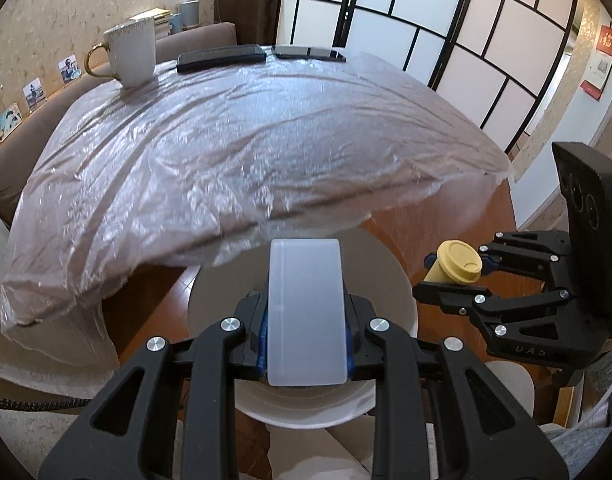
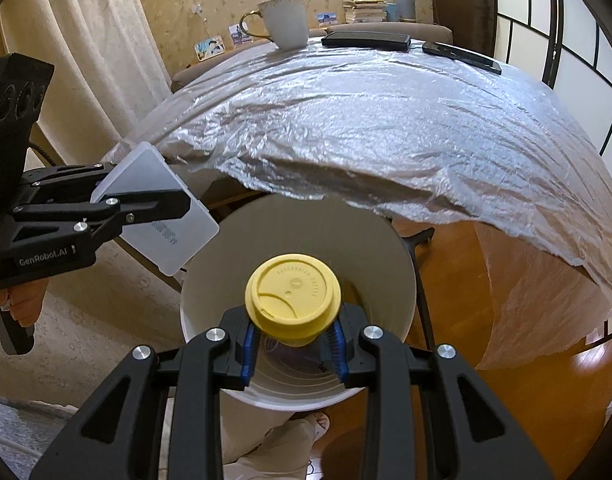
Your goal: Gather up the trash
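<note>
Right now both pieces of trash hang above the white bin (image 2: 389,264), which stands on the floor beside the bench (image 1: 234,152), directly under the two hand-held grippers. The left hand-held gripper (image 1: 307,344) is clenched on a frosted plastic box (image 1: 304,312), gripping it by its long sides, and the box sits over the near part of the bin's mouth. The right hand-held gripper (image 2: 292,344) is clamped on a paper cup with a yellow lid (image 2: 293,294), lid facing the camera, held over the open bin. The likeliest slip, as I judge it, is a release made off-centre: the box is wide and flat and reaches toward the bin's rim on the left gripper's side, so it could catch the rim, tip, and slide to the floor. The cup is tilted, so it may roll off the rim if it is let go too near the edge, and any dregs inside could spill; whether it holds liquid cannot be seen. The two grippers are also close beside each other, so opening both at once risks a knock. Inside the bin only bare ribbed wall and a dim bottom show; I cannot tell whether anything lies there. Beyond the grippers, on the plastic-covered bench, stand a mug (image 1: 132,56) and two dark flat devices (image 1: 222,58), none of them trash
</note>
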`<act>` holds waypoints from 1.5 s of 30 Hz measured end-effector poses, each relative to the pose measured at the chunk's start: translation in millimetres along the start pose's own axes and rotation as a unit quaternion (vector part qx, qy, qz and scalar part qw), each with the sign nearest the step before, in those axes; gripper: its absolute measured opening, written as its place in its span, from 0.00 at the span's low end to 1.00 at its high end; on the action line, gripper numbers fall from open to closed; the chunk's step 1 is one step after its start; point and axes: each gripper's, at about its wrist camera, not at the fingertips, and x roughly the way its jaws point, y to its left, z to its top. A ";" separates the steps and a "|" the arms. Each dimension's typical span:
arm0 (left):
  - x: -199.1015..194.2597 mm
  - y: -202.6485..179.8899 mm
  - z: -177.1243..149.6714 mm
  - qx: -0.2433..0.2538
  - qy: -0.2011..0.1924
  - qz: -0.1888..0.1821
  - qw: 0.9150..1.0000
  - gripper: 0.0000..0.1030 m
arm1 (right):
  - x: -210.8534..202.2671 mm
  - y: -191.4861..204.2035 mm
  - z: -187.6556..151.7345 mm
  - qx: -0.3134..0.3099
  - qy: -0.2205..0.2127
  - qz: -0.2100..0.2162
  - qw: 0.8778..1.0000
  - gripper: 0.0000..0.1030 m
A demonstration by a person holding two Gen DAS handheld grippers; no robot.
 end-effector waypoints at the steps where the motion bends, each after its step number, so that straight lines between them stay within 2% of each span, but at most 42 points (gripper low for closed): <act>1: 1.5 -0.2 -1.9 0.000 0.002 0.001 1.000 0.27 | 1.3 0.5 -1.5 0.000 0.001 -0.002 1.000 0.28; 22: 54.7 1.2 -23.5 -0.001 0.057 0.024 0.998 0.27 | 43.1 -18.0 -11.0 0.026 0.027 -0.017 0.999 0.28; 33: 71.5 0.6 -20.7 -0.001 0.068 0.037 0.997 0.27 | 60.1 -27.1 -9.1 0.025 0.038 -0.014 0.999 0.28; 34: 71.9 0.5 -19.7 -0.002 0.066 0.045 0.997 0.30 | 59.8 -27.6 -9.2 0.023 0.035 -0.017 0.999 0.29; 35: 73.3 2.0 -18.2 -0.005 0.063 0.054 0.997 0.39 | 59.2 -27.9 -9.6 0.022 0.032 -0.024 0.999 0.43; 36: 73.6 3.5 -18.0 -0.009 0.063 0.062 0.996 0.71 | 58.6 -28.3 -9.5 0.024 0.029 -0.029 0.999 0.63; 37: 70.1 5.5 -17.4 -0.016 0.051 0.070 0.996 0.81 | 54.5 -29.3 -9.8 0.027 0.019 -0.031 0.999 0.67; 41: 58.6 9.5 -13.2 -0.029 0.040 0.061 0.997 0.81 | 29.3 -36.7 -11.7 0.034 -0.011 -0.020 0.999 0.68; 43: 44.2 12.9 -7.0 -0.041 0.028 0.055 0.997 0.81 | 11.5 -38.2 -11.8 0.031 -0.031 -0.023 0.999 0.73; 45: 23.6 15.1 3.1 -0.053 0.007 0.045 0.998 0.81 | -17.4 -37.8 -7.9 0.023 -0.067 -0.033 0.997 0.83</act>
